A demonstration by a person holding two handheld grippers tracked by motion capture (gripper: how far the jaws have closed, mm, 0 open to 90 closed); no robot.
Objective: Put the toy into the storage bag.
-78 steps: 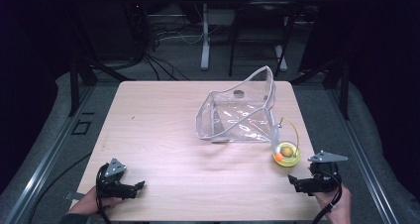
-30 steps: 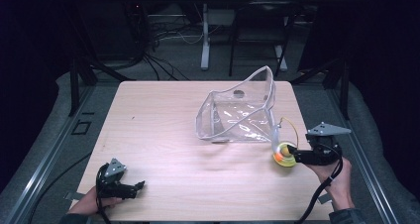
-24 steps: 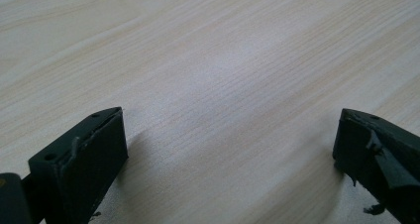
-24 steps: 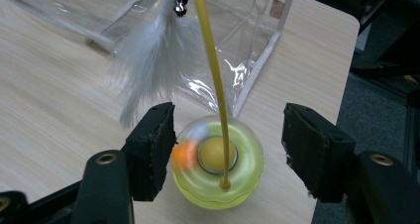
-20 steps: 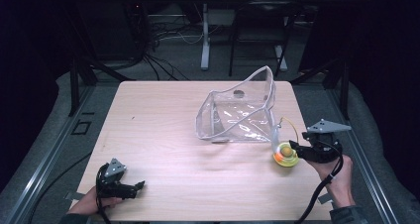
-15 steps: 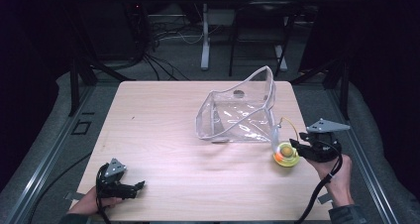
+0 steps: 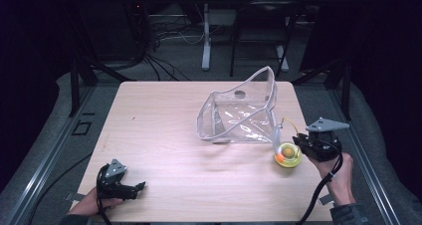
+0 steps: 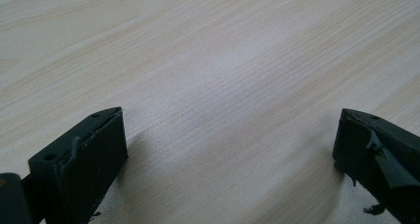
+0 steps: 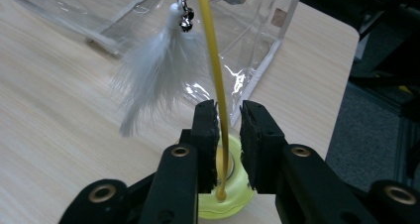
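Right gripper at the table's right edge: jaws have just been closing around the thin yellow rod of the cat toy, narrow gaps still visible, pads not clearly clamped yet. Toy's yellow-green base sits on the table just right of the clear plastic bag, white feather and small bell hanging in front of it; bag stands open, contents can't be made out. Left gripper rests at the near-left corner, jaws spread wide over bare wood.

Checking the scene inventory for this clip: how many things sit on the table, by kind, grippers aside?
Clear plastic pouch: 1
Yellow-green cat toy with wand, white feather and bell: 1
Total: 2
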